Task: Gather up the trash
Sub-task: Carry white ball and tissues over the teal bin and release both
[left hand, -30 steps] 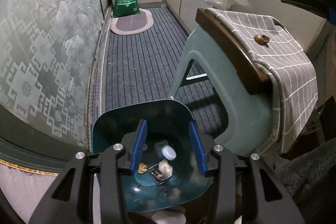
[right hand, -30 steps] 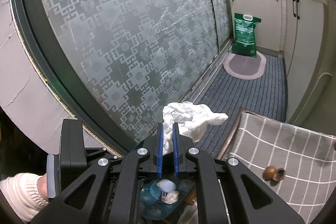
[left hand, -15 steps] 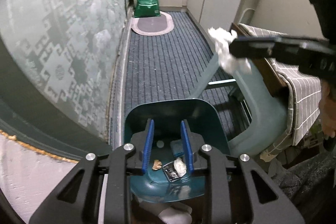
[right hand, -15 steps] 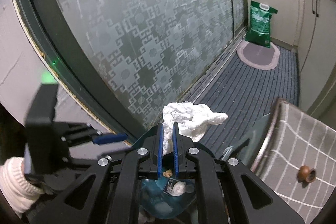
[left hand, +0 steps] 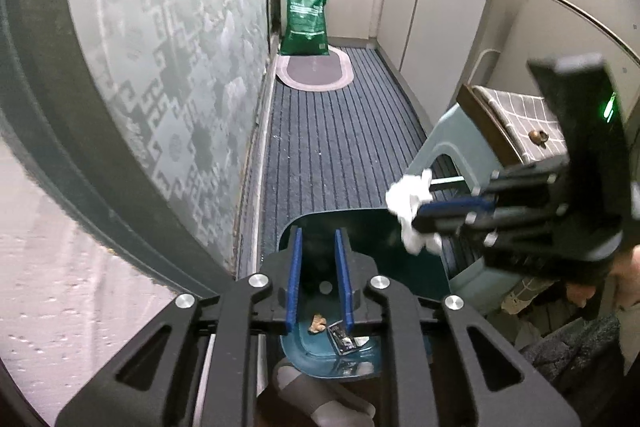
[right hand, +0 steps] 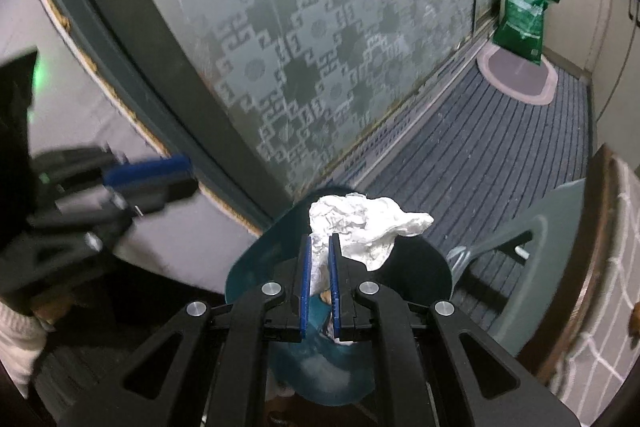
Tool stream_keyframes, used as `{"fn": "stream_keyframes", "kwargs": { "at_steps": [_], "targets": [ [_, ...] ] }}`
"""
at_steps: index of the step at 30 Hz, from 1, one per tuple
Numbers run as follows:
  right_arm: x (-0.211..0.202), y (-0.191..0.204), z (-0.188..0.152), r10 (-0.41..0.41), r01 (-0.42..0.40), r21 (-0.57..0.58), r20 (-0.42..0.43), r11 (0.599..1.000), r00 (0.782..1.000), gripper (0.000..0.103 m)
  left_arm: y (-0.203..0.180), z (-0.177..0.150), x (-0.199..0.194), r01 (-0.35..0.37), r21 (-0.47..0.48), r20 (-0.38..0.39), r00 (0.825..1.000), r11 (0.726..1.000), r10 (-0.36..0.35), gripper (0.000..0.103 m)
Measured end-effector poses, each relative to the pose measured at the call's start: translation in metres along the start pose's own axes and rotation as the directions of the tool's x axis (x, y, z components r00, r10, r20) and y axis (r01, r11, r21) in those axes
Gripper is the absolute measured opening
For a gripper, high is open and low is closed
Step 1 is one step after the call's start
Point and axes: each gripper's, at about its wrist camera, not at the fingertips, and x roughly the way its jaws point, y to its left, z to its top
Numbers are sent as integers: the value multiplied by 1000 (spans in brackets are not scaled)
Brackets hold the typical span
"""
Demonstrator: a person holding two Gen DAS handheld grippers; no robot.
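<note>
the crumpled tissue (right hand: 360, 223) is white, pinched between blue pads on a black gripper (right hand: 319, 251), above a teal bin (left hand: 416, 279). the floor mat (left hand: 332, 143) is dark blue-grey with lengthwise stripes, and the oval rug (left hand: 316, 73) is grey with a pale pink border beside a green bag (left hand: 306, 21) with white print. the glass door (right hand: 320, 27) is frosted with a geometric key pattern, and the cloth (left hand: 532, 119) is grey with a white grid.

A crumpled white tissue (right hand: 360, 223) is held above the open teal bin (right hand: 260, 251), where scraps (left hand: 318, 323) lie.
</note>
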Motion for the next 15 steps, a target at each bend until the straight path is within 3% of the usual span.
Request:
{"fn": "stream_keyframes", "kwargs": {
  "at_steps": [6,11,14,15],
  "targets": [
    [24,8,-14,-15,11,-39,-93,999,996,8,3,4,-13,-20,-3,34,999,1000,20,15],
    [31,13,-21,-39,31,-68,-121,997,992,11,0,10,-31,-47,-16,91,995,999,48,15],
    [30,15,-24,-33,26,-64,-115,998,993,23,-2,14,-44,-47,-33,137,989,998,51,16],
    [29,15,-23,-31,25,-62,-110,998,993,36,-3,16,-47,-49,-34,152,987,998,54,16]
  ]
}}
